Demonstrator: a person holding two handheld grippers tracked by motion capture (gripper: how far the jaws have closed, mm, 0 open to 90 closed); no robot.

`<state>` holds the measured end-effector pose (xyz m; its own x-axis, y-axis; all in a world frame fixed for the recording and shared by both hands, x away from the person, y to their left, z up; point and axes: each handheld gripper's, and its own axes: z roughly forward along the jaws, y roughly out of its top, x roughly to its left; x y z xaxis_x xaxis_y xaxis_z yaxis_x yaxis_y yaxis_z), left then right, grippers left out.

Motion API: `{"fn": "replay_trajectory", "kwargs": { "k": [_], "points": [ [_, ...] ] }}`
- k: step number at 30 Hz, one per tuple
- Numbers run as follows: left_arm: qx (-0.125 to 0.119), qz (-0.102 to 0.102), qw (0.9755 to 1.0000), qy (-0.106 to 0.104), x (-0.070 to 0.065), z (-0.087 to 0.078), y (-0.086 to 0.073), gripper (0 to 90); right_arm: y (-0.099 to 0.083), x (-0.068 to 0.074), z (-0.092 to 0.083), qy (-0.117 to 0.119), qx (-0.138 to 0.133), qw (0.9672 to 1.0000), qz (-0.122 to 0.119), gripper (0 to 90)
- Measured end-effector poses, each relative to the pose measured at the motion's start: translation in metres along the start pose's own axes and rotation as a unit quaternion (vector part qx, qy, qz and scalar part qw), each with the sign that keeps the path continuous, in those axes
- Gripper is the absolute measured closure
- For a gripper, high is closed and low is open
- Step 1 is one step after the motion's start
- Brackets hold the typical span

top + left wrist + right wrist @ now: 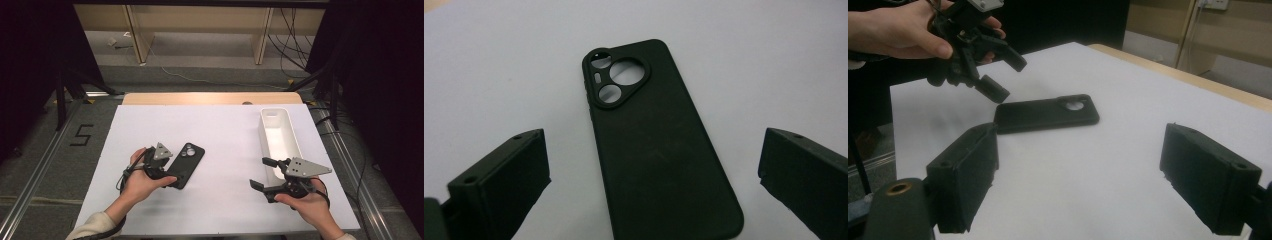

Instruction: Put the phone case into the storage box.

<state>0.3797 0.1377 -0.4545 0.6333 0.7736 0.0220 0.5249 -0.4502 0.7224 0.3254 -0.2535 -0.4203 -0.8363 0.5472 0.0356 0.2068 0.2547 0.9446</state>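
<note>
Left gripper [170, 176], jaws apart, straddles the flat black rubbery phone case [186, 164]; closing on it seems next. Right gripper [262, 173] waits open-jawed.

A white-covered tabletop [220, 130] is being used; a black phone case [186, 165] is being carried flat beneath the left tongs [172, 180], a white tray [278, 137] beyond the right tongs [264, 173].

Both grippers, left gripper [172, 172] and right gripper [264, 173], hover with fingers spread wide.
</note>
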Motion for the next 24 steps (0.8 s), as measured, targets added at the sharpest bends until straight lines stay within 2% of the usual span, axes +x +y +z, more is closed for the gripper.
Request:
{"fn": "replay_trajectory", "kwargs": {
  "k": [4,11,18,24],
  "points": [
    [0.021,-0.003,0.9997,0.006,0.000,0.011,0.003,0.0,0.000,0.000,0.000,-0.001,0.000,1.0000,0.001,17.0],
    [0.039,-0.010,0.9991,0.014,-0.004,0.026,0.010,0.0,0.000,0.000,0.000,-0.001,-0.001,1.0000,0.001,17.0],
    [0.071,-0.002,0.9972,0.024,-0.007,0.040,0.010,0.3,0.000,0.000,0.000,0.001,0.000,1.0000,0.002,17.0],
    [0.083,-0.001,0.9961,0.030,-0.008,0.047,0.012,0.8,0.000,0.000,0.000,0.001,0.000,1.0000,0.002,17.1]
  ]
}}
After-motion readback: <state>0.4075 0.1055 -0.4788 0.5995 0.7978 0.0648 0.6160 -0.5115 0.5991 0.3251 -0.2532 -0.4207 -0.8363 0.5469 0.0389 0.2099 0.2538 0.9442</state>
